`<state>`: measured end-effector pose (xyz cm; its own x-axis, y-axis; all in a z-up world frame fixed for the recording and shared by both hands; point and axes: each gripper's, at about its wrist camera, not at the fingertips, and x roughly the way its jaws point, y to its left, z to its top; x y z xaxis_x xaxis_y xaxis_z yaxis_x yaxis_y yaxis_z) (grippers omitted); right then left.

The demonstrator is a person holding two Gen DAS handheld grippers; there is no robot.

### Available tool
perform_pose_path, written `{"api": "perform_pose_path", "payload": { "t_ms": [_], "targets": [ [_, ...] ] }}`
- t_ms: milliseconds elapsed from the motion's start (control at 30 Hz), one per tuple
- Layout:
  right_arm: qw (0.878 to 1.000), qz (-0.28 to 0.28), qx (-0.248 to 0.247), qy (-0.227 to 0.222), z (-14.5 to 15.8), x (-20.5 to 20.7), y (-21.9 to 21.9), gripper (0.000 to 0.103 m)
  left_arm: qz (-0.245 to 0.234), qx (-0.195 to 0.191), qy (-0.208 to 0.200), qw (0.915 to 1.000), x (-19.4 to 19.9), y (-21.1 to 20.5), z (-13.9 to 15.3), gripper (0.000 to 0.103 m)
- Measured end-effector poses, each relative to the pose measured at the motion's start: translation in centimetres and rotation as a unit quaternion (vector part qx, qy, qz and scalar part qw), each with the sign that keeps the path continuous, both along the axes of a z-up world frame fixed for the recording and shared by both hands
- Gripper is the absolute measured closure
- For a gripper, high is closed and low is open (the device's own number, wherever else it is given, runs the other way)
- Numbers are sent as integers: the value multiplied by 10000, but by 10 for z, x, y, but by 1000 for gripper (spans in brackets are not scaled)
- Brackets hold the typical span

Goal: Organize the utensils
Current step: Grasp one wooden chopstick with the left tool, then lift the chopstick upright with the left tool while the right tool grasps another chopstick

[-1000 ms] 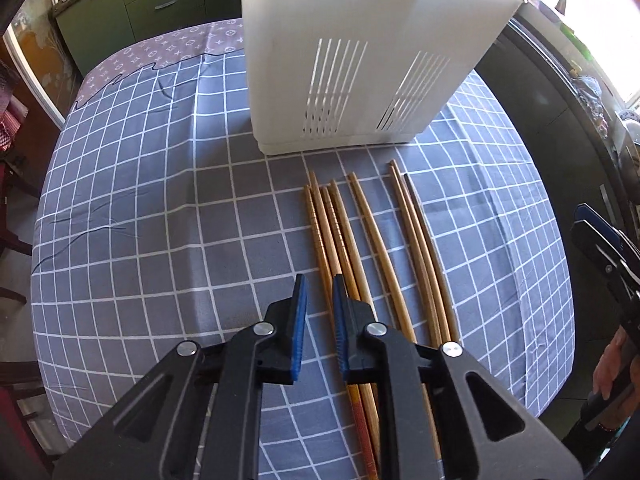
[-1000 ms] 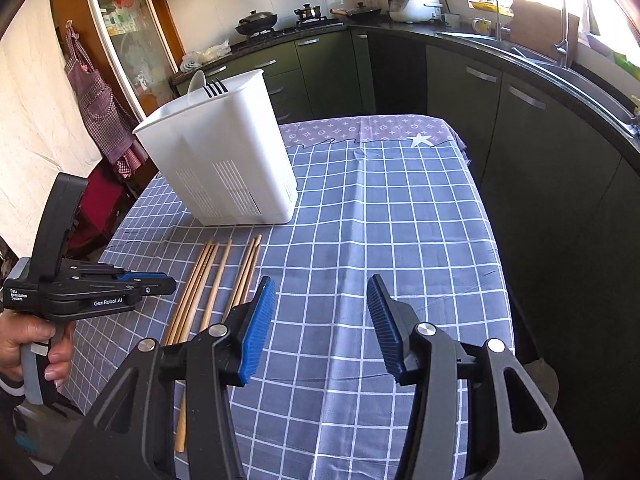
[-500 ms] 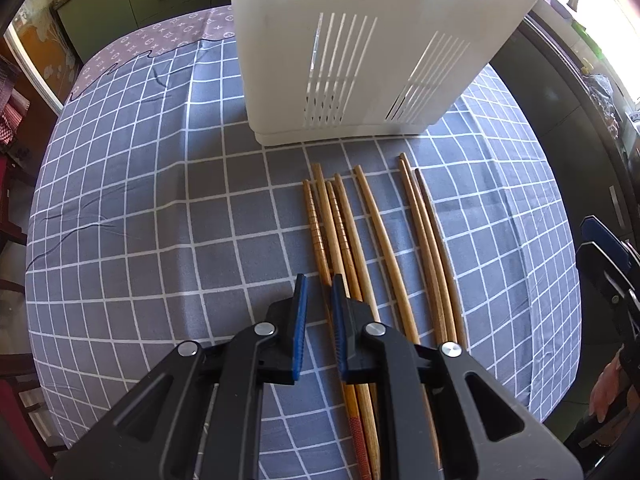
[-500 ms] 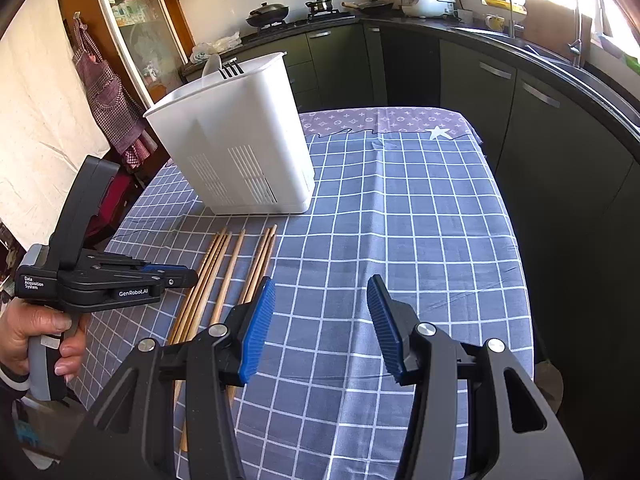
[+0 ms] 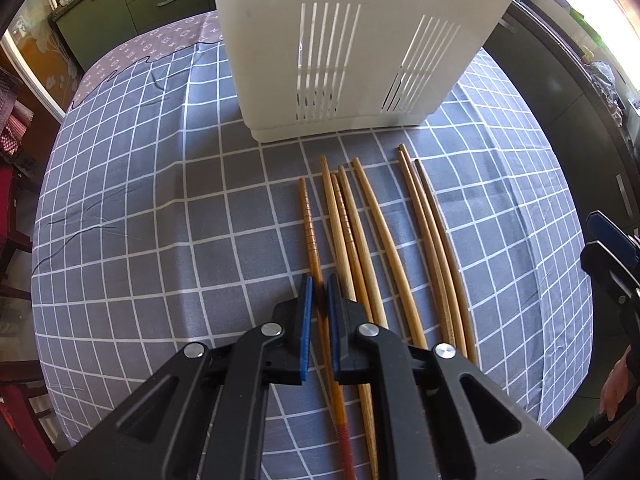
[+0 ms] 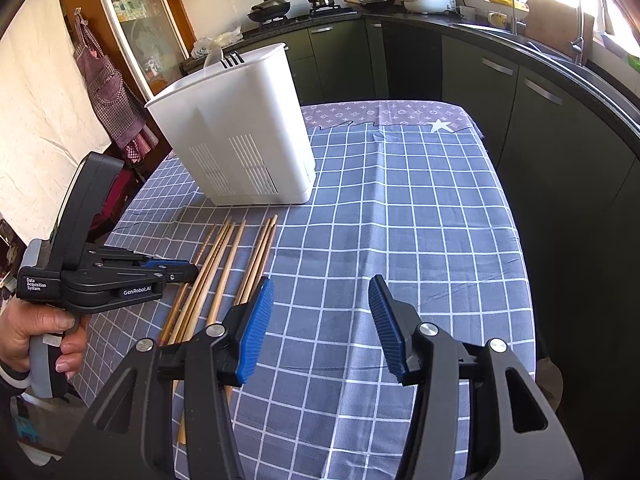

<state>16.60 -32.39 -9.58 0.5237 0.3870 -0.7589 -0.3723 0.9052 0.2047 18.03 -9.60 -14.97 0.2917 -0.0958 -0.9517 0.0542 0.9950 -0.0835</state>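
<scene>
Several wooden chopsticks (image 5: 362, 232) lie side by side on the grey checked tablecloth, in front of a white slotted utensil holder (image 5: 352, 40). My left gripper (image 5: 319, 294) is low over them, its jaws nearly closed around the leftmost, ridged darker chopstick (image 5: 310, 228), which lies a little apart from the others. In the right wrist view the left gripper (image 6: 188, 270) sits over the chopsticks (image 6: 232, 268) near the holder (image 6: 240, 132). My right gripper (image 6: 320, 312) is open and empty above bare cloth to the right.
The table (image 6: 420, 220) has dark green cabinets (image 6: 520, 92) close on the right and behind. A stove and sink counter run along the far wall. Utensil tips stick out of the holder's far end (image 6: 230, 60).
My left gripper has moved forward and down onto the leftmost chopstick, which now lies apart from the others. The right gripper has shifted slightly and stays open.
</scene>
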Motion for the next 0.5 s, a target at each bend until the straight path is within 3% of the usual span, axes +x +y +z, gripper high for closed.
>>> {"api": "perform_pose_path", "payload": {
  "t_ms": [200, 500],
  "targets": [
    [10000, 12, -97, -10, 2, -1, 4, 52, -106, 83, -545, 9984, -14, 7, 22, 97],
    [9997, 119, -193, -54, 5, -5, 14, 51, -153, -18, -1543, 9879, -53, 25, 76, 97]
  ]
}}
